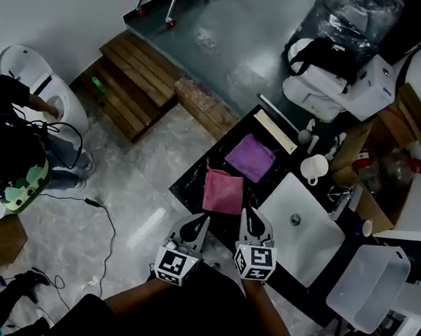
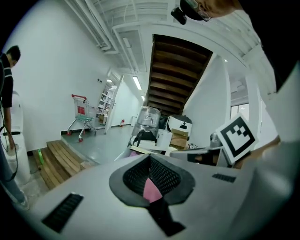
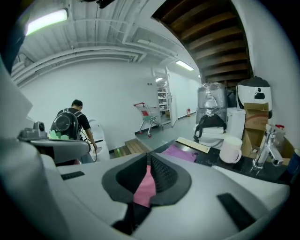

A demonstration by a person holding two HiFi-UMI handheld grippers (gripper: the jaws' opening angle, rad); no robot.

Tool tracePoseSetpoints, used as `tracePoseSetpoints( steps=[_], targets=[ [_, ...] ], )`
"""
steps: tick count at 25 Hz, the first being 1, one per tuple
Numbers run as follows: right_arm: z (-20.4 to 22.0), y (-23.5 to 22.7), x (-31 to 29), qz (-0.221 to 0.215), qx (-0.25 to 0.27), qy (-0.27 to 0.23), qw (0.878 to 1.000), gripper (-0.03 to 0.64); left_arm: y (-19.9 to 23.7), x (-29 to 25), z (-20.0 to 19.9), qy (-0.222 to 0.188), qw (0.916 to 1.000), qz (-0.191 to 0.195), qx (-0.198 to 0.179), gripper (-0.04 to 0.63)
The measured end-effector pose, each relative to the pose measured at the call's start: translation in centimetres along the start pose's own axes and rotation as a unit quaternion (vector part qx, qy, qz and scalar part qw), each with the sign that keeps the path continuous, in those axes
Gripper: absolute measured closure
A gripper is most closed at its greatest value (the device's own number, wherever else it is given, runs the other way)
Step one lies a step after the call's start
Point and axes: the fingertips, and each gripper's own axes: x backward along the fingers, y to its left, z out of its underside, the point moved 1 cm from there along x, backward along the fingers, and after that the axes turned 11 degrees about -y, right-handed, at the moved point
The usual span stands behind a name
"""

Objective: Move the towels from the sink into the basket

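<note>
A pink towel (image 1: pixel 223 192) lies flat on the black counter (image 1: pixel 194 177), with a purple towel (image 1: pixel 250 157) just beyond it. The white sink (image 1: pixel 315 246) to their right holds no towel. A translucent white basket (image 1: pixel 368 284) stands right of the sink. My left gripper (image 1: pixel 204 219) hovers at the counter's near edge, below the pink towel, its jaws shut and holding nothing. My right gripper (image 1: pixel 250 213) hangs beside it, over the sink's left rim, also shut and holding nothing. Pink cloth (image 2: pixel 151 190) shows beyond the closed tips of the left gripper (image 2: pixel 150 157), and pink cloth (image 3: pixel 145 187) shows beyond those of the right gripper (image 3: pixel 147 155).
A white mug (image 1: pixel 314 167) and a faucet (image 1: pixel 342 200) stand behind the sink. Boxes and a water dispenser (image 1: pixel 351 36) crowd the counter's far end. Wooden steps (image 1: pixel 133 80) lie on the floor to the left, where a person with a backpack (image 1: pixel 9 152) stands.
</note>
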Motion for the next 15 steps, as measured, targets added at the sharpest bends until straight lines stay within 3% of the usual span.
tracePoseSetpoints(
  steps=[5, 8, 15],
  targets=[
    [3.5, -0.8, -3.9, 0.001, -0.003, 0.055, 0.999, 0.587, 2.2, -2.2, 0.1, 0.01, 0.9999, 0.011, 0.008, 0.582],
    [5.6, -1.1, -5.6, 0.003, -0.012, 0.089, 0.996, 0.481, 3.2, -3.3, 0.1, 0.013, 0.9996, 0.018, 0.015, 0.582],
    [10.4, -1.4, -9.0, -0.003, -0.008, 0.174, 0.985, 0.383, 5.3, -4.2, 0.2, 0.023, 0.999, 0.031, 0.023, 0.582]
  ],
)
